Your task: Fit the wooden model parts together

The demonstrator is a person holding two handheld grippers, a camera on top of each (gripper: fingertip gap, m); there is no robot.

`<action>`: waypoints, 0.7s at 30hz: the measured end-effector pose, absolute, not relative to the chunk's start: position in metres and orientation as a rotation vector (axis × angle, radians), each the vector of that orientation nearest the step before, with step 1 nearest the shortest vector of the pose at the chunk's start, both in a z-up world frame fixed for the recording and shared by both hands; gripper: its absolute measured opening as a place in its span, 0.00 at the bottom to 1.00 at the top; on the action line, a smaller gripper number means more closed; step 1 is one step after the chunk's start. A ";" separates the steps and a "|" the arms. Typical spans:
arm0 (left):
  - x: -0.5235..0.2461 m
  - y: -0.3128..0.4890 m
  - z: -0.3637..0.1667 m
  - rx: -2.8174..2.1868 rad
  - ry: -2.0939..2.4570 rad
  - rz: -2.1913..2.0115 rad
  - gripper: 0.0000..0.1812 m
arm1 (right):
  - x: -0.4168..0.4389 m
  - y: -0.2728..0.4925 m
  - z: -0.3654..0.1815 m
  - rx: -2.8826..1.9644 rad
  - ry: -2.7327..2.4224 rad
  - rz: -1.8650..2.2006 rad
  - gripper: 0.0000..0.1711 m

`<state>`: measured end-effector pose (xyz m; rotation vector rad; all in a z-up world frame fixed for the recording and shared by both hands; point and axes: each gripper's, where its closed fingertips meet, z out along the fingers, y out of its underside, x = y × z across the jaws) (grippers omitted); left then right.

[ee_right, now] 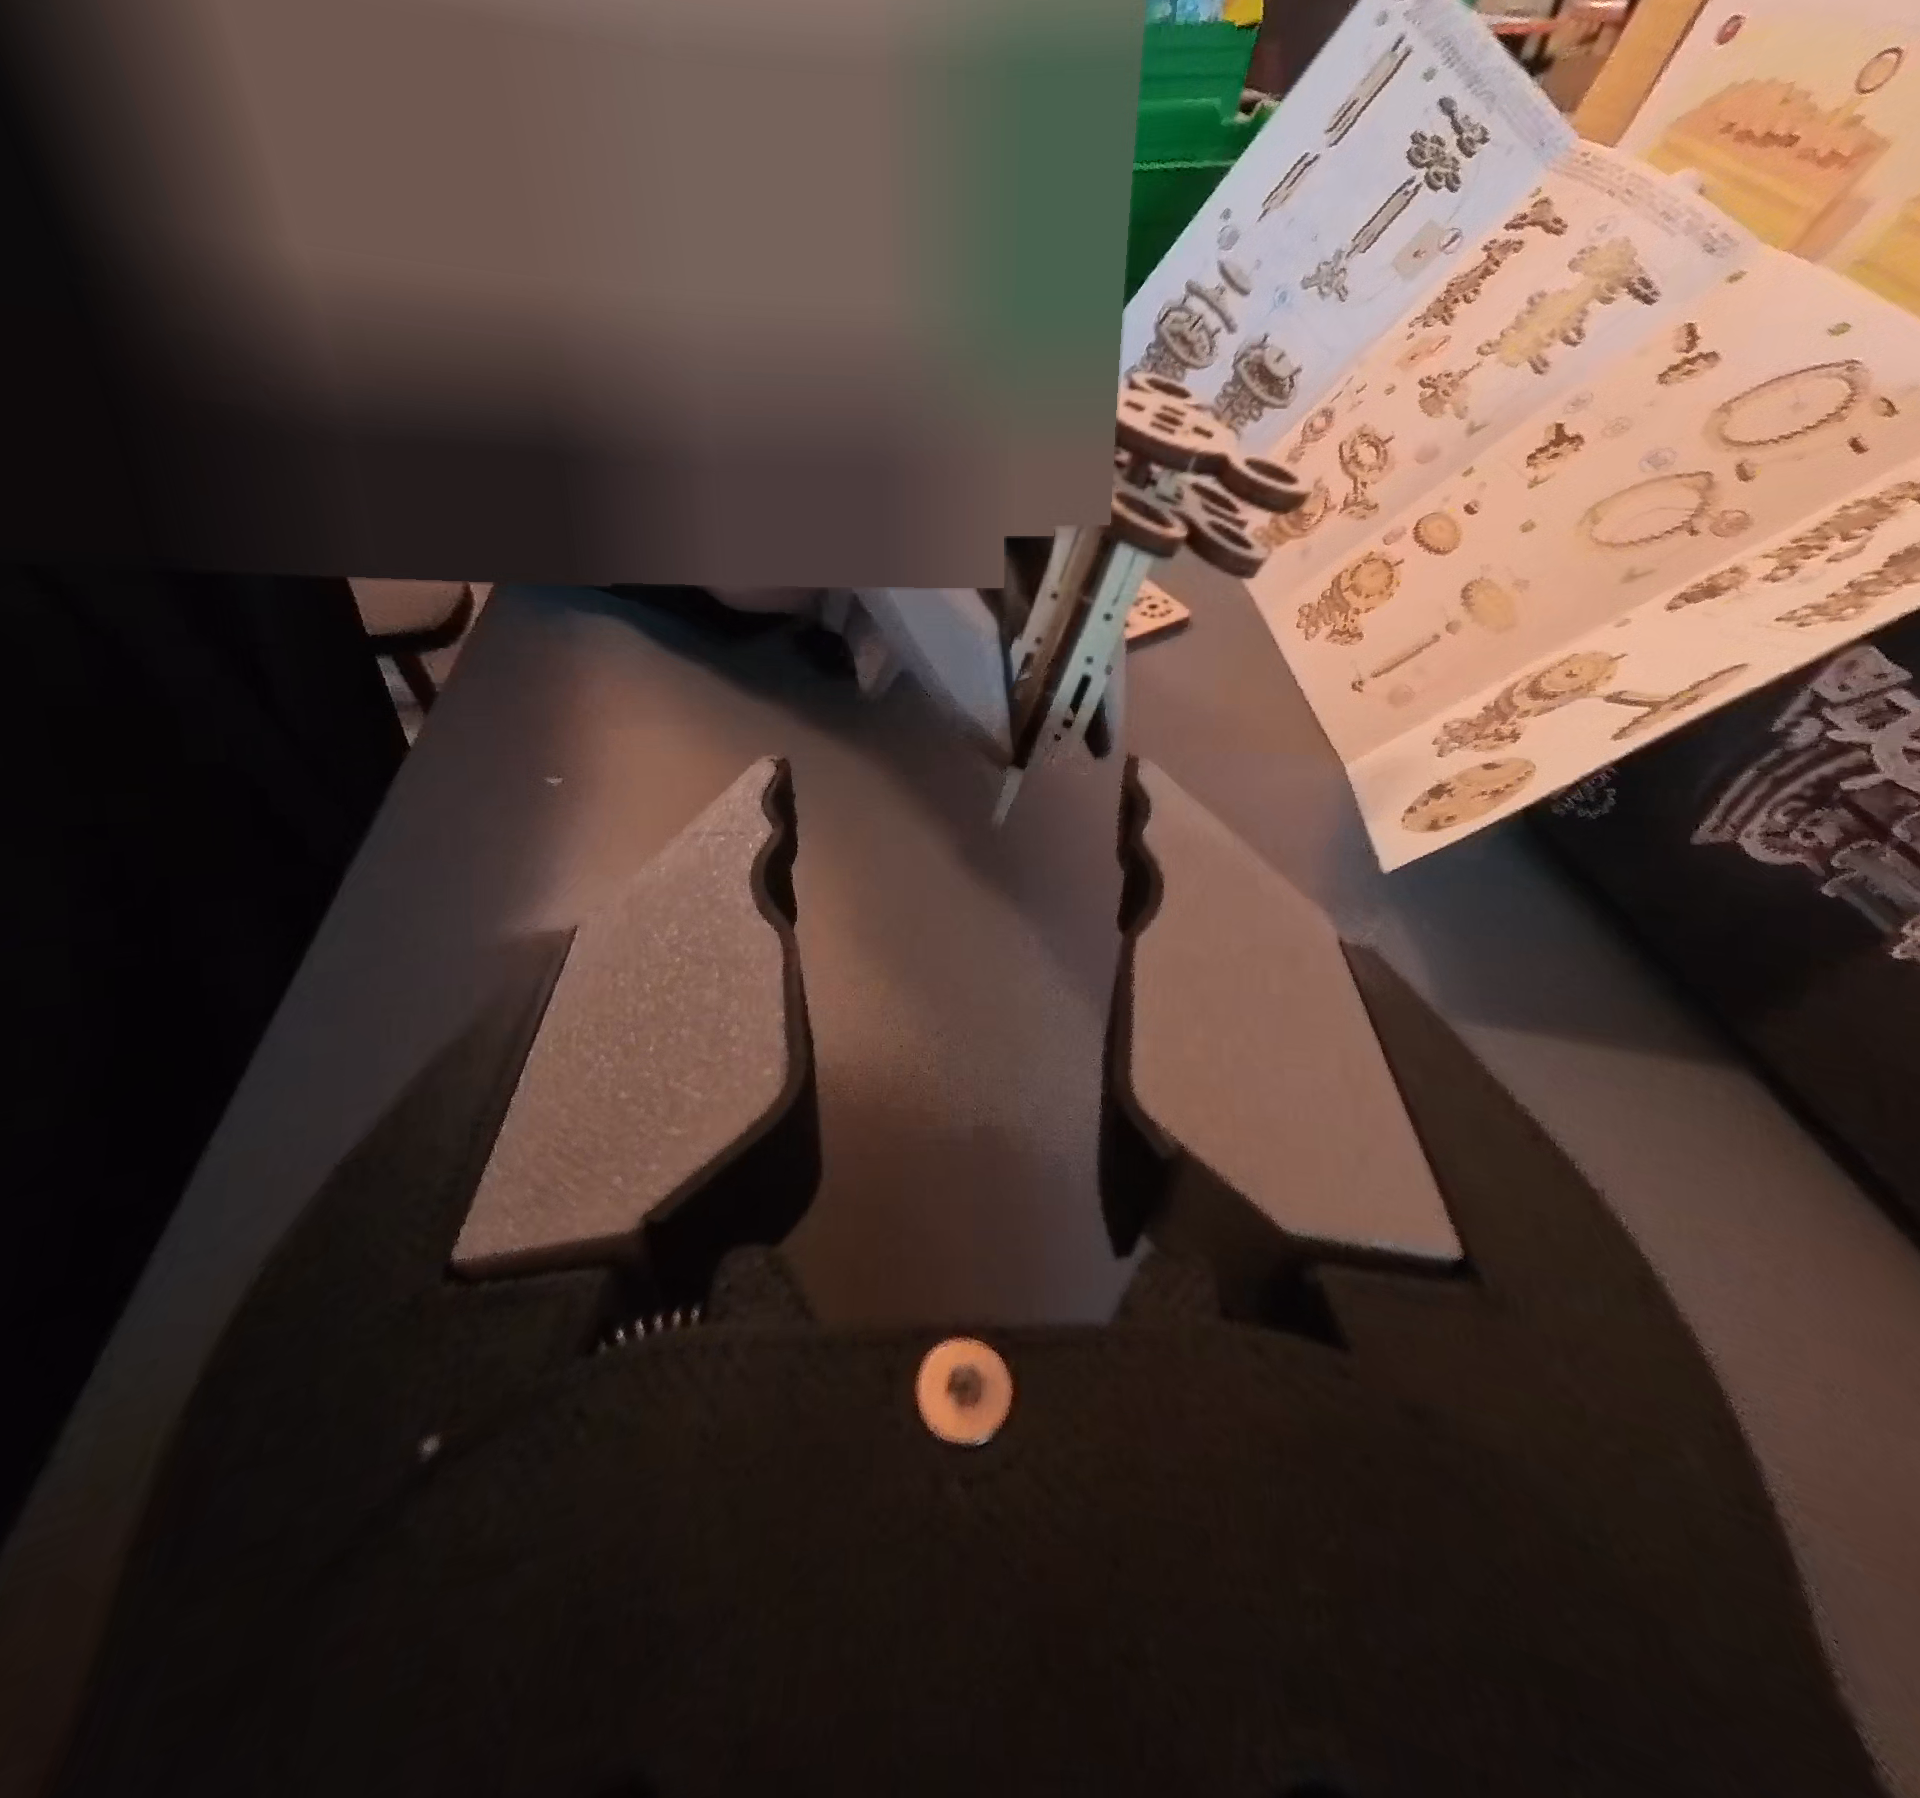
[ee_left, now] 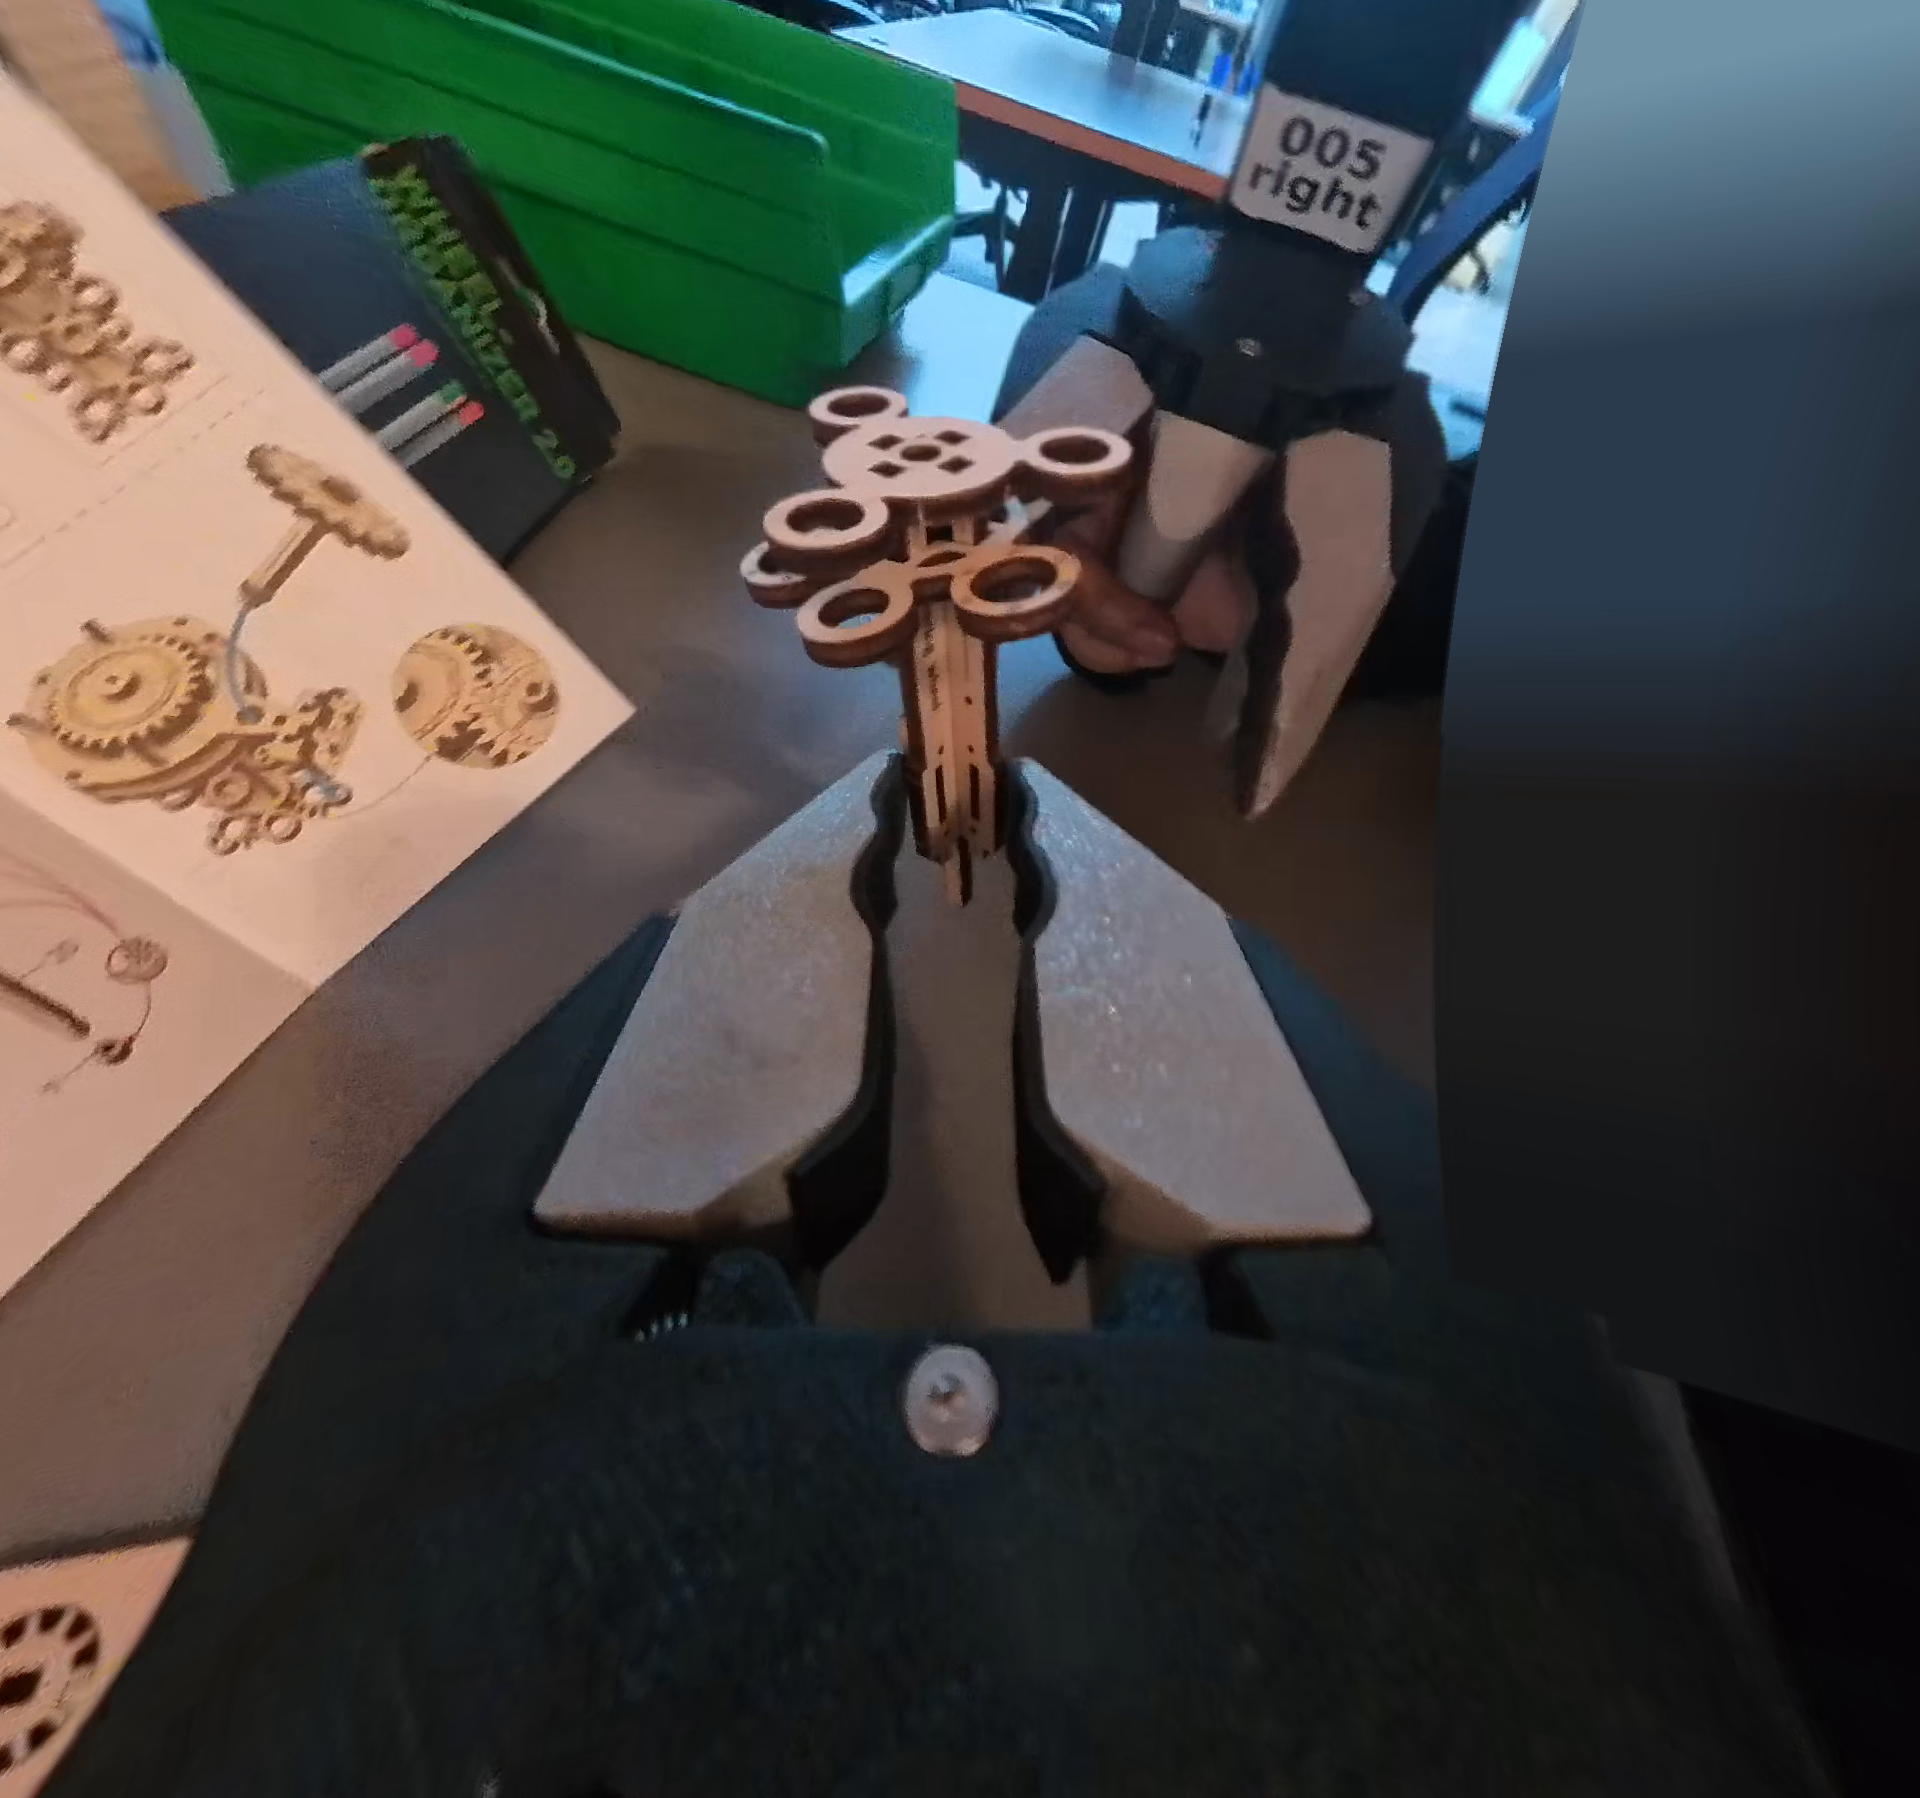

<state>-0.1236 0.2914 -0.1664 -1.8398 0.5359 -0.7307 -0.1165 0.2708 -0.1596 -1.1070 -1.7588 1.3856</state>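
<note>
The left gripper is pinching the stem of the wooden assembly — two looped plates already seated — while the right gripper is hovering spread and empty; further parts remain unfitted, I judge.

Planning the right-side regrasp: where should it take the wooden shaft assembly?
On the bare shaft between the ringed head and the left hand-held gripper, coming from the right side. That flat, narrow stretch looks free; the rings seem awkward to pinch.

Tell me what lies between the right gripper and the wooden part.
Nothing: in the right wrist view only bare dark table separates the open right gripper from the wooden part, which the left gripper clamps by its stem.
</note>
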 end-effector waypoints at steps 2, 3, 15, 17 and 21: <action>-0.131 0.294 -0.166 -1.856 0.465 -0.800 0.08 | -0.117 0.275 -0.157 -1.121 -1.728 1.405 0.35; -0.134 0.295 -0.167 -1.867 0.438 -0.830 0.09 | -0.117 0.276 -0.156 -1.126 -1.720 1.405 0.35; -0.134 0.294 -0.172 -1.911 0.418 -0.880 0.09 | -0.118 0.274 -0.162 -1.093 -1.765 1.302 0.34; -0.134 0.294 -0.171 -1.902 0.417 -0.881 0.09 | -0.118 0.273 -0.161 -1.090 -1.761 1.303 0.34; -0.133 0.294 -0.167 -1.871 0.414 -0.876 0.09 | -0.117 0.269 -0.161 -1.070 -1.774 1.292 0.34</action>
